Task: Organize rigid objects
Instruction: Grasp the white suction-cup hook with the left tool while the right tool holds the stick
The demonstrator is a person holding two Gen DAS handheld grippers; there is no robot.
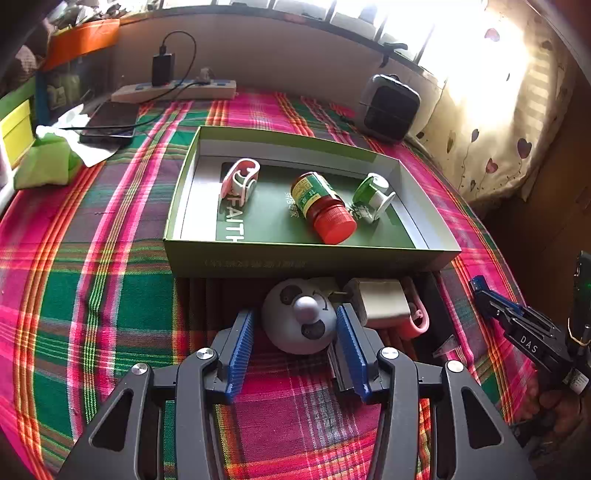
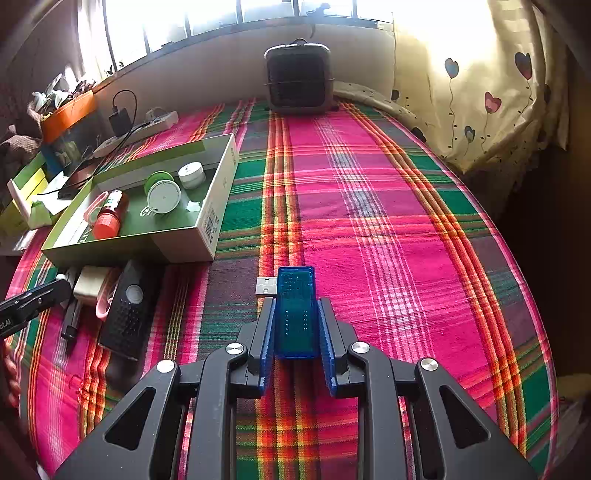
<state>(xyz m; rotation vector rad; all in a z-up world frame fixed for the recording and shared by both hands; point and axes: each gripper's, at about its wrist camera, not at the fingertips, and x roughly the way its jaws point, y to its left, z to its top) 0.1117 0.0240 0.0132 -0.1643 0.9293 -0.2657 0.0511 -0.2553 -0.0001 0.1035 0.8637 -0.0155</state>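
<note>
Strong daylight from the barred window (image 2: 236, 14) at the back, blown-out glare on the cream heart-print curtain (image 1: 495, 122) — white and detail-less, saturated pink-and-green plaid cloth (image 2: 369, 221), heavy fisheye bending at the edges, dark vignetted corners, centre sharp.

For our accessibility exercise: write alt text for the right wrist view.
The right tongs grip a blue USB stick over a pink and green plaid cloth. At left, an open box holds a red-capped bottle and small round items.
</note>
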